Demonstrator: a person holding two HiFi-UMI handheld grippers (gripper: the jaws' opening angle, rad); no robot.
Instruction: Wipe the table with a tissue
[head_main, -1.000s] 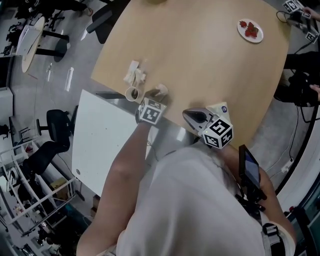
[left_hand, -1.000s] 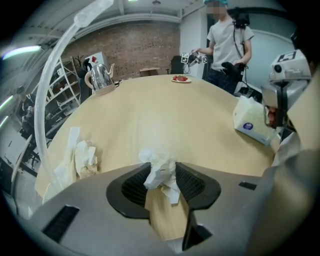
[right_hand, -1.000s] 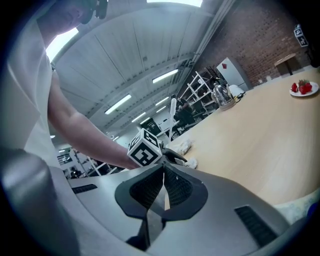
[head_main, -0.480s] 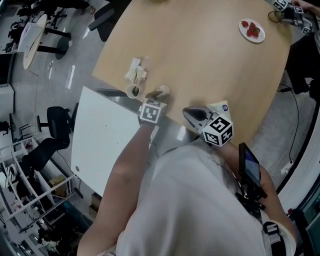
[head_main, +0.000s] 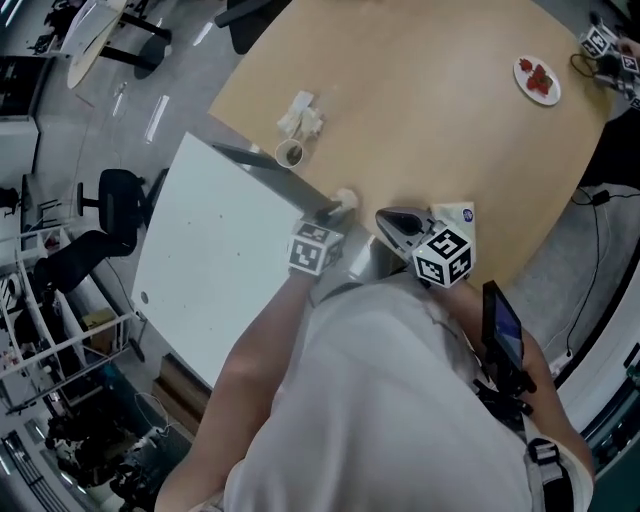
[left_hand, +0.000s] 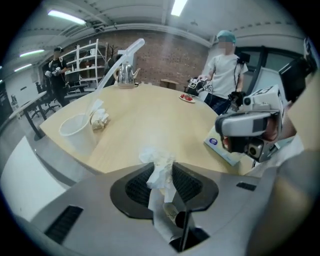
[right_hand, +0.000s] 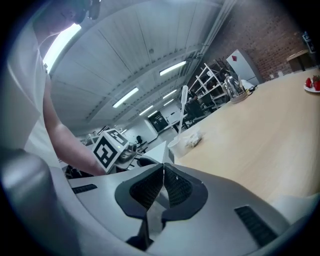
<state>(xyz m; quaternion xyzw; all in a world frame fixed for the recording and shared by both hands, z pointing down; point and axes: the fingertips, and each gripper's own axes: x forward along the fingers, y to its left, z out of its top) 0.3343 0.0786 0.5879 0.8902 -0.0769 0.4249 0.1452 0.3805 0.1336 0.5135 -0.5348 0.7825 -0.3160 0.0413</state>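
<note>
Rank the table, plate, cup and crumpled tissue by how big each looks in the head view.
1. table, by far the largest.
2. plate and crumpled tissue: they look about alike, so no ranking between them.
3. cup, the smallest.

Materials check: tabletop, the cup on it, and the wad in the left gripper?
tabletop: looks like light wood or wood-look laminate, matte; even tan colour, no glare.
cup: probably paper or thin plastic, plain white; thin rim, and the wall seems slightly translucent.
wad, pinched in the left gripper: soft white tissue paper; creased and crumpled into limp folds.
</note>
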